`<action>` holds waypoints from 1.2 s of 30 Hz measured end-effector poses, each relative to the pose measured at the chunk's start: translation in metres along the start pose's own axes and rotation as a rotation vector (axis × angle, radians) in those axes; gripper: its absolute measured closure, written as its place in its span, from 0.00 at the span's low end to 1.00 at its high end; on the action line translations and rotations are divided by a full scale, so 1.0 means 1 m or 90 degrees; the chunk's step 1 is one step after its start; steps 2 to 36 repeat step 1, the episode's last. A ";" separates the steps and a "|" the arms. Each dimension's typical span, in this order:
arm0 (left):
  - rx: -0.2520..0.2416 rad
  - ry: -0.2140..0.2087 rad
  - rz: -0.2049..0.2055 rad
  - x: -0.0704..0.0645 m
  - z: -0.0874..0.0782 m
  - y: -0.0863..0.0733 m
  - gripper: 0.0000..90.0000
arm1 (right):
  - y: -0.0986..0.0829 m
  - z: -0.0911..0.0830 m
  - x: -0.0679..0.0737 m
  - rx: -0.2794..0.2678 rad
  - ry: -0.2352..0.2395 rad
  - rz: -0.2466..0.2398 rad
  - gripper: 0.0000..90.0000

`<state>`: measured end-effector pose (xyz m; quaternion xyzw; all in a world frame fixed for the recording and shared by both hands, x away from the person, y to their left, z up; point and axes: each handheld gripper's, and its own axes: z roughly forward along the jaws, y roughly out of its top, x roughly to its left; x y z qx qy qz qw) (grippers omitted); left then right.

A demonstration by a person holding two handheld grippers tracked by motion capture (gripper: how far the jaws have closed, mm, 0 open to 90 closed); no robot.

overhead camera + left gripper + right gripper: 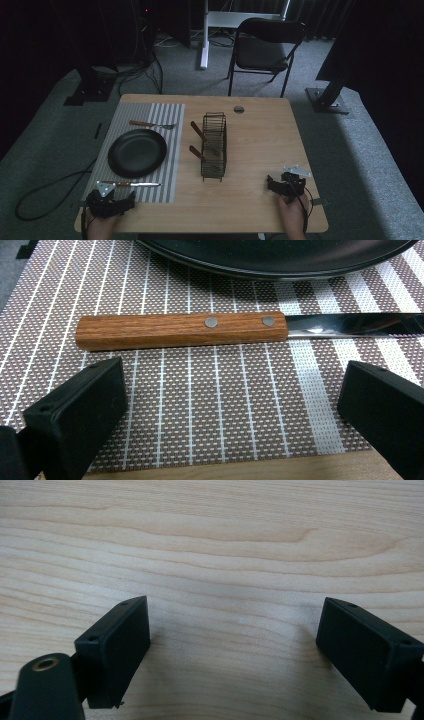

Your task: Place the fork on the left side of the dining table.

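A knife [131,184] with a wooden handle [181,330] and steel blade [355,324] lies on the striped placemat [172,150], in front of the black plate [137,152]. My left gripper [116,204] rests at the table's front left corner, open, its jaws wide apart just short of the handle with nothing between them. My right gripper [281,184] sits open at the front right, over bare wood [240,565]. A fork [152,124] with a wooden handle lies beyond the plate. Two more wooden-handled utensils [197,131] lean in the wire rack [214,146].
The wooden table [260,145] has a cable hole [238,109] near its far edge. A folding chair [265,47] stands beyond the table. Black stand bases [327,100] sit on the grey carpet left and right. A cable [45,192] loops on the floor at left.
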<state>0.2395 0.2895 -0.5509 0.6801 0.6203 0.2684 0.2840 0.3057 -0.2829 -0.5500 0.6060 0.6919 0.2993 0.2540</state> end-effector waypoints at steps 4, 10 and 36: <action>0.000 0.000 0.000 0.000 0.000 0.000 0.00 | 0.000 0.000 0.000 0.000 0.000 0.000 0.15; 0.000 0.000 0.000 0.000 0.000 0.000 0.00 | 0.000 0.000 0.000 0.000 0.000 0.000 0.15; 0.000 0.000 0.000 0.000 0.000 0.000 0.00 | 0.000 0.000 0.000 0.000 0.000 0.000 0.15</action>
